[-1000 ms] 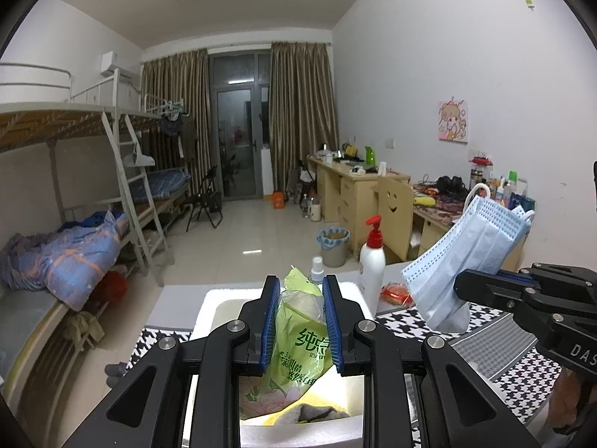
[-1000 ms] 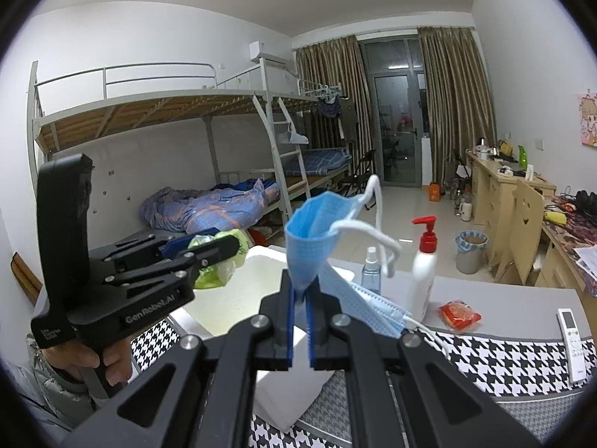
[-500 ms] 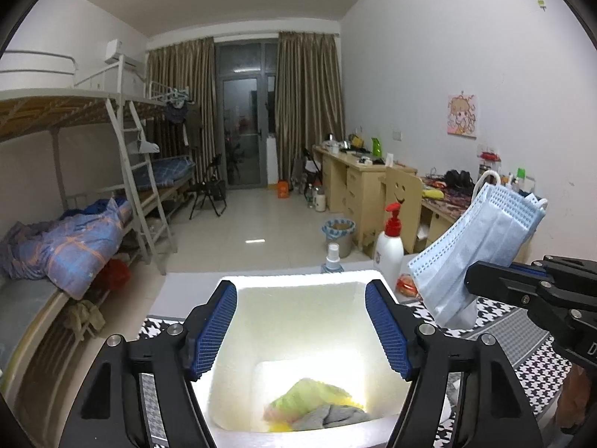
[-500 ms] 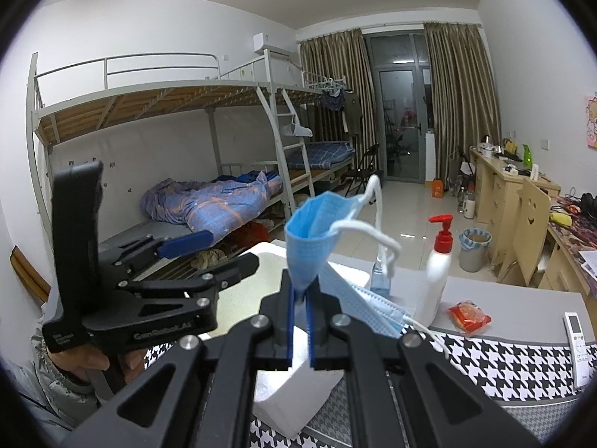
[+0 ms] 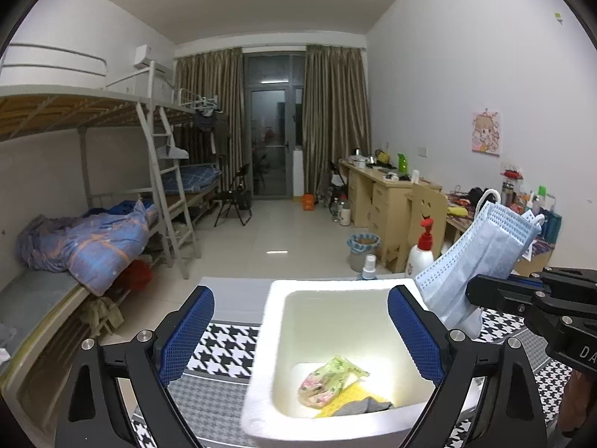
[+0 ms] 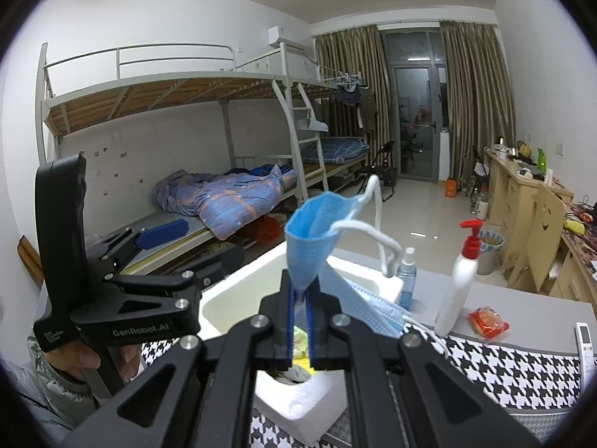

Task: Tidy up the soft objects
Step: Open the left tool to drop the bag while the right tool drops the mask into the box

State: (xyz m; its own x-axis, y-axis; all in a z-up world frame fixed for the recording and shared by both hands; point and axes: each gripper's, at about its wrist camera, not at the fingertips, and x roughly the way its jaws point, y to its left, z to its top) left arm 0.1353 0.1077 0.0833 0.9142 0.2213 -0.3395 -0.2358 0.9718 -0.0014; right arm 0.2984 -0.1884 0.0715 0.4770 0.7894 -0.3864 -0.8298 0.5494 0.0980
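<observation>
A white foam box (image 5: 276,343) stands on the houndstooth table cloth; it also shows in the right wrist view (image 6: 238,291). A green tissue pack (image 5: 328,377) lies inside it on yellow and grey soft items. My left gripper (image 5: 300,336) is open and empty above the box. My right gripper (image 6: 300,321) is shut on blue face masks (image 6: 317,235), held above the box's right rim; the masks also show in the left wrist view (image 5: 481,257).
A pump bottle (image 6: 464,272), a small spray bottle (image 6: 406,276), a red snack packet (image 6: 488,319) and a remote (image 6: 585,339) stand on the table behind and right of the box. A bunk bed is on the left, desks on the right.
My left gripper opened and dropped the green tissue pack into the box, then shifted left. The right gripper kept hold of the masks, staying over the box.
</observation>
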